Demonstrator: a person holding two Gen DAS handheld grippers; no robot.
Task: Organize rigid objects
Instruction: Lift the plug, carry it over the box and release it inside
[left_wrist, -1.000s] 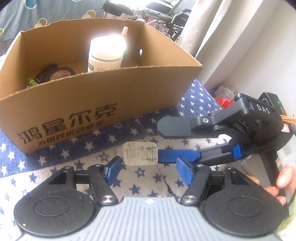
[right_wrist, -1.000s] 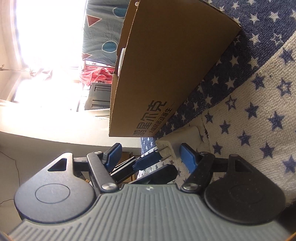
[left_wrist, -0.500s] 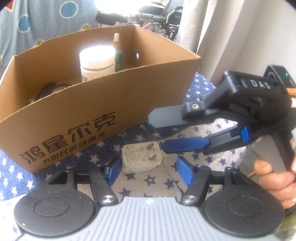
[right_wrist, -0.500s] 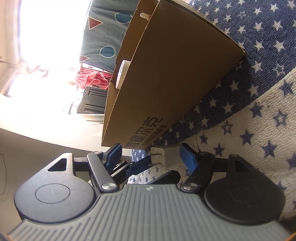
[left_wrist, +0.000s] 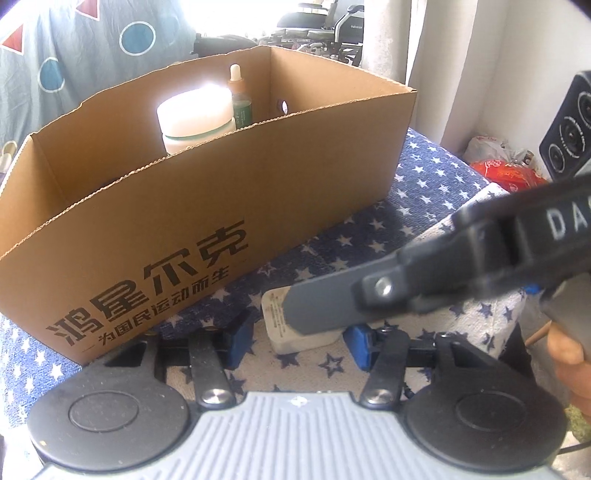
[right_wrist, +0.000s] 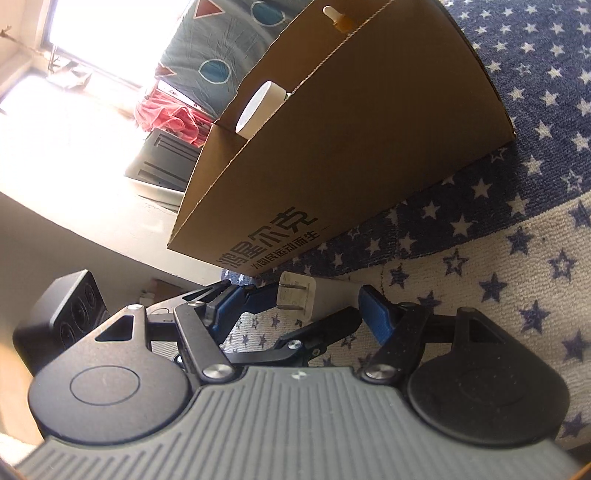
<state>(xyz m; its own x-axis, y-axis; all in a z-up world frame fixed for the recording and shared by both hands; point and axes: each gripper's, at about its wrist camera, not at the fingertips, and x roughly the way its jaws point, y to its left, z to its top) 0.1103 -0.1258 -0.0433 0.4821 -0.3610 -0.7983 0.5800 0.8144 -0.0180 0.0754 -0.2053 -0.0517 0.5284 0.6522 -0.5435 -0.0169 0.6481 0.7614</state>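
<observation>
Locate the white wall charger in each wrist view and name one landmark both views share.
Left wrist: white wall charger lies low centre on the star cloth, partly hidden behind a dark gripper finger.
Right wrist: the charger sits centre, prongs facing left, just below the box.
Shared landmark: the cardboard box with black printed characters.

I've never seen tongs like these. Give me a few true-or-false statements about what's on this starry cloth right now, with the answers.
1. The white plug adapter lies inside the brown cardboard box. False: it lies on the star-patterned cloth in front of the box.
2. A white-capped jar stands in the box. True.
3. The left tongs straddle the adapter, closing. True.
4. The box lies tipped on its side. False: it stands upright, open at the top.
5. The right tongs are clamped shut. False: their blue pads stand apart.
</observation>
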